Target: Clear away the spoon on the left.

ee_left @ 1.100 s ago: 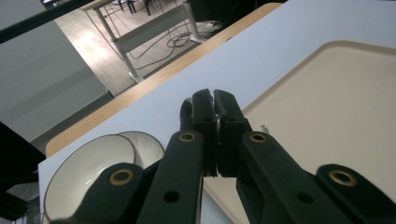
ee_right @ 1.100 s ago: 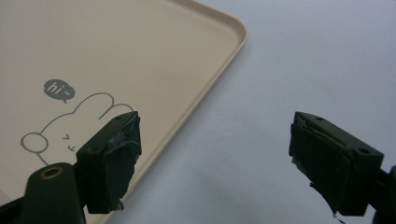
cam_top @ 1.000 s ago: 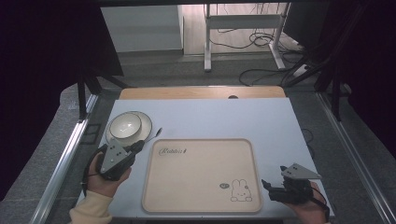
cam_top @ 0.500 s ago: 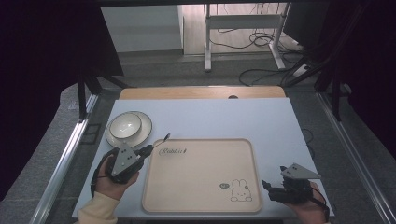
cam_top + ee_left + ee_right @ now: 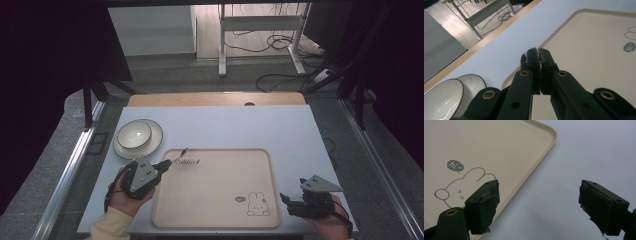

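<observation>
Pale blue table (image 5: 225,125); beige tray (image 5: 215,200) central. Left gripper (image 5: 167,164) at tray's left rim, jaws pinching a thin metal utensil (image 5: 181,152). Right gripper (image 5: 287,202) off tray's right edge, jaws spread. Bowl (image 5: 134,134) on plate (image 5: 155,142) beyond tray's left corner.

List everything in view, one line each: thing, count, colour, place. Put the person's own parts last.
Table: one, pale blue-white top with a wooden far edge, centre of the high view.
Tray: one, beige with a rabbit drawing, on the table's near middle.
Bowl: one, white, sitting on the plate.
Plate: one, white, far left of the tray.
Thin metal item: one, silvery, clamped in the left jaws over the tray's far-left corner; too small to identify.
Metal stand: one, grey, on the floor beyond the table, with cables.
Left hand-held gripper: one, black, shut on the thin metal item.
Right hand-held gripper: one, black, open, beside the tray's near-right corner.
</observation>
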Demonstrator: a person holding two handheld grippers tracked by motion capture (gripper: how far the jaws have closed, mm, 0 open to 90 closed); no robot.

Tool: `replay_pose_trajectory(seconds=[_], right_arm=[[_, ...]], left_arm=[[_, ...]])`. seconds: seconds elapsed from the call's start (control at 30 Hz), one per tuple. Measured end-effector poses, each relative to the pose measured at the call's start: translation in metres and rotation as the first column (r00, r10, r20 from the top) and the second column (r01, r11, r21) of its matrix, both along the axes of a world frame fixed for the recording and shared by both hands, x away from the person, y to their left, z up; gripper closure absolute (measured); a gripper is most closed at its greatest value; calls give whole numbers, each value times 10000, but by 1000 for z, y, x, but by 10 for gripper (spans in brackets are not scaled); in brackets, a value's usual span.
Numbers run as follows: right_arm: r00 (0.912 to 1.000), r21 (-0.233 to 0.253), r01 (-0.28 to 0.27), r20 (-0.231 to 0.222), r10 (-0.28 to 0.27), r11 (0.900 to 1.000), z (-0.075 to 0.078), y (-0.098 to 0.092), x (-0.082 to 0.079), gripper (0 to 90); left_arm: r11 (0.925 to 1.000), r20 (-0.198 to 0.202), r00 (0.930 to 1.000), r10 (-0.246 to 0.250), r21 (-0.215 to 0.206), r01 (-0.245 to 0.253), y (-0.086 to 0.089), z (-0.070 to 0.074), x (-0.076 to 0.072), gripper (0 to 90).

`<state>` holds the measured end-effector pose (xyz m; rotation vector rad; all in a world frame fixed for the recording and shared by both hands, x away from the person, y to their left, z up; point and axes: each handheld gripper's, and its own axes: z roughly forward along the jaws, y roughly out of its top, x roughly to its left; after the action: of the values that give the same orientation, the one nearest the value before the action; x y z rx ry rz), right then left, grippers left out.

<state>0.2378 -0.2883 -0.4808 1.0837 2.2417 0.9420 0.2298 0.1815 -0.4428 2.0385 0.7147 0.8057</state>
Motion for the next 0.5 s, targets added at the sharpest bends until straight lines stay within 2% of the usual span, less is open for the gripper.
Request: replay_pose_trajectory(seconds=[0.5], right_arm=[[10000, -17, -4, -29, 4, 10000, 0, 0, 0, 170]], left_arm=[[9993, -250, 9995, -182, 333, 191, -8, -10, 2, 897]])
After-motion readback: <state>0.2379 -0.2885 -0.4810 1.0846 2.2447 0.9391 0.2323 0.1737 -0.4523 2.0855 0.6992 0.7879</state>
